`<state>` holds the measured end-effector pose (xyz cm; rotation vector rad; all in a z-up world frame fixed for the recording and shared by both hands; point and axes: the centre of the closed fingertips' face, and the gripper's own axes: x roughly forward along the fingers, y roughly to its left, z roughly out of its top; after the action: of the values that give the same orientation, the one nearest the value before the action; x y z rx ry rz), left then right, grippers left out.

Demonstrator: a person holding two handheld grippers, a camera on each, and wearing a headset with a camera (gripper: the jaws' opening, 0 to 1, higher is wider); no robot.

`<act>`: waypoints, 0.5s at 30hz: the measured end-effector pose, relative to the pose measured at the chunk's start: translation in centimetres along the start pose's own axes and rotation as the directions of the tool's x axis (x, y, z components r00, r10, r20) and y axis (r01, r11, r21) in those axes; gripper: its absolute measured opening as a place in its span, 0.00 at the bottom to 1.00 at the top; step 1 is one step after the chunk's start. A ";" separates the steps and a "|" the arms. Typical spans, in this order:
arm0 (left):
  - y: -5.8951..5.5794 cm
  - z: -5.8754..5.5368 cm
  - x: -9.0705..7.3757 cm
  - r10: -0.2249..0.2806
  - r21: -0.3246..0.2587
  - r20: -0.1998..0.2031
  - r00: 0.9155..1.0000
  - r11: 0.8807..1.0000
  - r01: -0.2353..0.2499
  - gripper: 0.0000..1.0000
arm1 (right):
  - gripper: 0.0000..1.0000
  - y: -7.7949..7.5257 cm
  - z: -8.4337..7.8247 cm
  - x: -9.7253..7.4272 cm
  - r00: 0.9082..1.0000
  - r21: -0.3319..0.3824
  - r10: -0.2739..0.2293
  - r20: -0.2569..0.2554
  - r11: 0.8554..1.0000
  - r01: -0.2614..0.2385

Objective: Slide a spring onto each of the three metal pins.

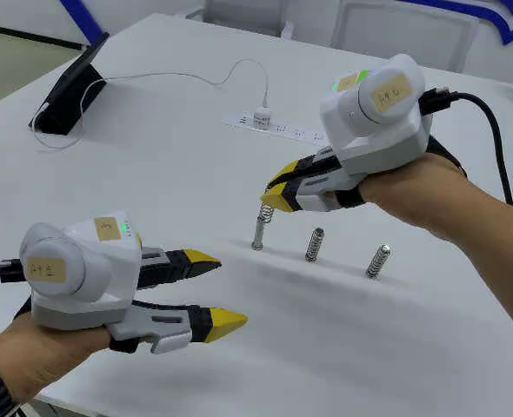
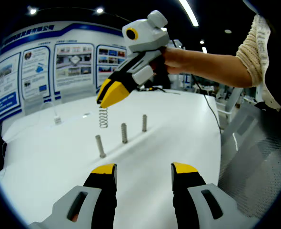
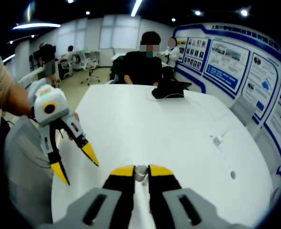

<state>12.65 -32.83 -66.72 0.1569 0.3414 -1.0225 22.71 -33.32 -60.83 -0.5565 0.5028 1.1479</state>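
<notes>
Three metal pins stand in a row on the white table (image 1: 152, 174). The middle pin (image 1: 315, 245) and the right pin (image 1: 378, 261) each wear a spring. The left pin (image 1: 257, 236) is bare (image 2: 100, 146). My right gripper (image 1: 274, 198) is shut on the top of a spring (image 1: 265, 212), which hangs just over the bare pin's tip. From the left gripper view, that spring (image 2: 103, 118) dangles under the right gripper (image 2: 107, 98). The spring's end (image 3: 141, 173) sits between the right gripper (image 3: 141, 171) jaws. My left gripper (image 1: 215, 291) stands open and holds nothing, near the front left.
A power strip with a white plug (image 1: 263, 120) lies behind the pins, its cable running to a black tablet stand (image 1: 69, 82) at the far left. The table's front edge is close to my left hand. A person (image 3: 147, 64) sits at the far end.
</notes>
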 end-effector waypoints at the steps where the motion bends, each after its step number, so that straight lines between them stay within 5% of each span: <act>1: 0.0 0.0 0.0 -0.001 -0.001 0.000 1.000 1.000 0.001 0.46 | 0.12 -0.2 0.0 0.1 1.000 0.005 -0.003 0.002 1.000 0.003; 15: 0.2 -0.5 -0.2 0.004 -0.013 -0.011 1.000 1.000 -0.004 0.46 | 0.12 -1.6 -1.6 2.2 0.999 0.049 -0.020 -0.036 0.999 0.022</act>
<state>12.64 -32.39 -67.14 0.1518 0.3577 -1.0160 24.80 -33.31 -63.18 -0.5390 0.5535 1.1046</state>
